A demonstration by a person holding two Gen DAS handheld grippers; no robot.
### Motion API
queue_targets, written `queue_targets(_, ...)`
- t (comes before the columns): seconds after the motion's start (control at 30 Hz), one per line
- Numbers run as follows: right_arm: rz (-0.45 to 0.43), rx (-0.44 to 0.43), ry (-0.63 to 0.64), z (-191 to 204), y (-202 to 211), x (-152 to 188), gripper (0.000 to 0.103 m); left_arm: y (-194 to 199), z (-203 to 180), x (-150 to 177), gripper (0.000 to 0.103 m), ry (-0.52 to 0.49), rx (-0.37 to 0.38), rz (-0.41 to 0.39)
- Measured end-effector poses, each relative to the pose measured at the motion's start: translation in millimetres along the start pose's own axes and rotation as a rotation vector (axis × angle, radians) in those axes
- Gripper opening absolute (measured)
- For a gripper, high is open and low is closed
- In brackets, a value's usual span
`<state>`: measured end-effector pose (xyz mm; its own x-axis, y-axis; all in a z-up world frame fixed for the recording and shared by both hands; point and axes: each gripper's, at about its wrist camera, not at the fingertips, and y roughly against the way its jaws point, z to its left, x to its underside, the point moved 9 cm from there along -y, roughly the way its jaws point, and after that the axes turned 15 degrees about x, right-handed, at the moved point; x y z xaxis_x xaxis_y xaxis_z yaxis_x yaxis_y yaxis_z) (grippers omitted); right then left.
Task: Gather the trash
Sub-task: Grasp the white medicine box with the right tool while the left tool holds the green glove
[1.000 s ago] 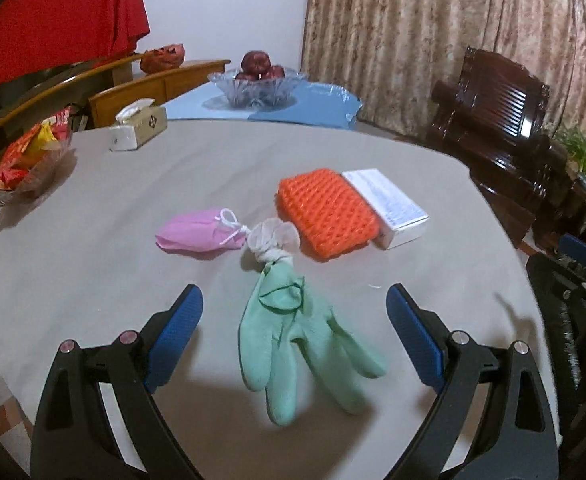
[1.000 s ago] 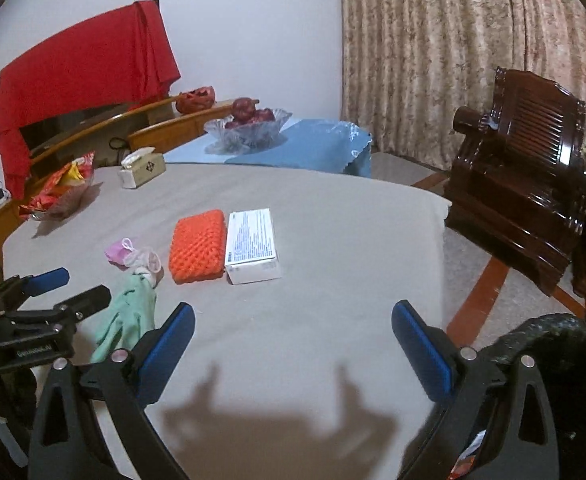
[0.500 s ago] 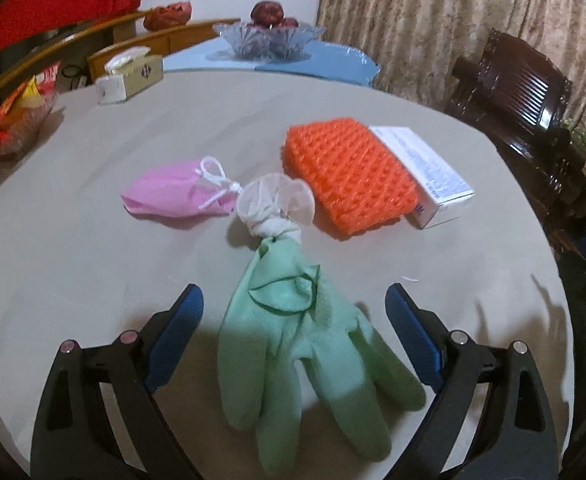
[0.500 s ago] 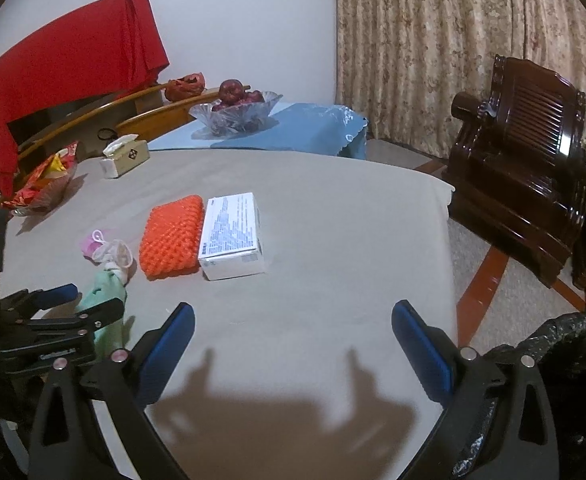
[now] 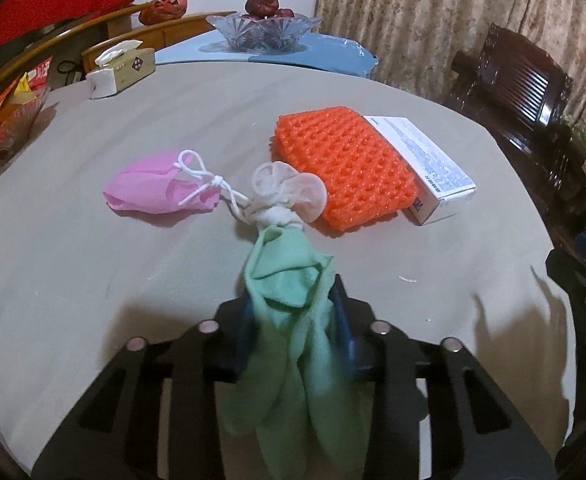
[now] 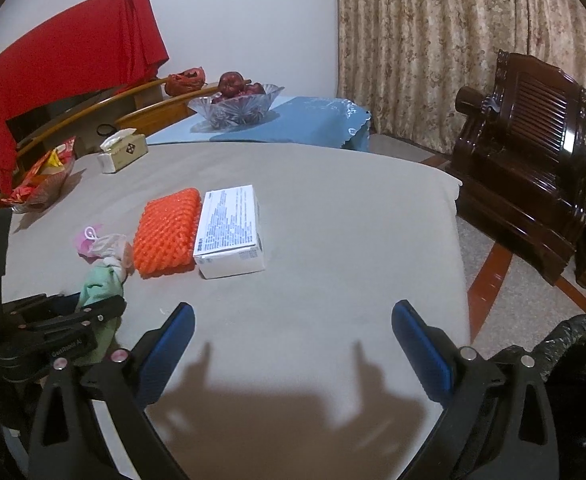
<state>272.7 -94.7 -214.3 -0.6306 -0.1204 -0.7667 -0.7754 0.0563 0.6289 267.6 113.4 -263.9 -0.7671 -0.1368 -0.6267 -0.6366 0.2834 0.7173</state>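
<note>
My left gripper [image 5: 293, 300] is shut on a green glove [image 5: 293, 320] near its cuff; the glove's fingers hang toward the camera. The glove's cuff touches a knotted white bundle [image 5: 285, 196] on the grey tablecloth [image 5: 133, 280]. A pink face mask [image 5: 157, 190], an orange foam net [image 5: 345, 168] and a white box [image 5: 425, 168] lie beyond. In the right wrist view the glove [image 6: 99, 286] sits in the left gripper [image 6: 89, 304]. My right gripper [image 6: 293, 328] is open and empty above bare cloth near the table's front edge.
A tissue box [image 5: 119, 70] and a snack bowl [image 5: 9, 120] stand at the far left. A glass fruit bowl [image 5: 263, 30] sits on a blue table behind. A dark wooden armchair [image 6: 529, 168] and a black trash bag [image 6: 573, 344] are on the right.
My left gripper has moved forward over the green glove and closed on it. The right gripper has drifted slightly and stays open.
</note>
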Motion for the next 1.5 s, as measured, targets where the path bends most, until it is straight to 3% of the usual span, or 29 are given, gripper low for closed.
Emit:
queue_targets(0.3, 0.003, -0.002, -0.003, 3.3, -4.2, -1.0, 0.097, 10.1, -5.4, -4.9, 0.017, 0.026, 0.026, -0.041)
queue_targets(0.67, 0.020, -0.045, 0.047, 39.7, -36.3, -17.4, 0.097, 25.1, -20.2, -28.1, 0.017, -0.003, 0.051, -0.105)
queue_targets(0.73, 0.042, -0.052, 0.062, 46.3, -46.1, -18.3, 0.091, 23.4, -19.3, -30.3, 0.017, -0.001, 0.051, -0.105)
queue_targets(0.87, 0.093, -0.055, 0.098, 56.8, -64.7, -20.0, 0.089, 20.6, -17.9, -33.3, 0.017, 0.006, 0.054, -0.101)
queue_targets(1.17, 0.132, -0.046, 0.138, 69.0, -89.9, -29.6, 0.075, 13.5, -17.0, -37.2, 0.017, 0.002, 0.056, -0.100)
queue_targets(1.5, 0.168, -0.052, 0.115, 74.0, -114.7, -42.1, 0.075, 10.1, -16.6, -42.3, 0.017, 0.004, 0.053, -0.102)
